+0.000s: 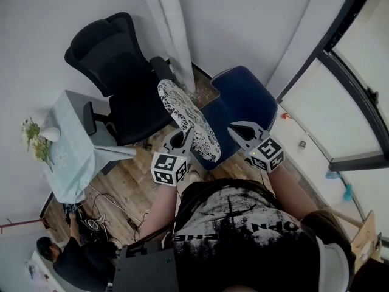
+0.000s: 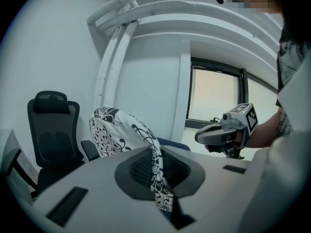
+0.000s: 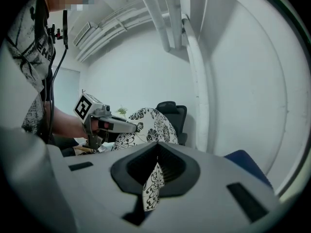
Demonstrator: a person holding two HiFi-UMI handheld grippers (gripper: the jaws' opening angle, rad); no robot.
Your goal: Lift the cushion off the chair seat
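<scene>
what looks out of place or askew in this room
The floral cushion is off the blue chair seat, hanging tilted on edge, its fabric pinched by the left gripper and right gripper. Loose cables lie tangled on the floor.

Left gripper [image 1: 182,137]: near left, held out in front of the torso, nose pointing away and slightly downward, marker cube on the near end.
Left jaws: closed, pinching a fold of the cushion [image 1: 185,117].
Right gripper [image 1: 238,132]: near right, just beside the left one, nose angled toward the left, slightly downward.
Right jaws: closed on a corner of the same cushion.
Left forearm [image 1: 159,207]: bare, extended forward.
Right forearm [image 1: 292,190]: bare, extended forward.
</scene>
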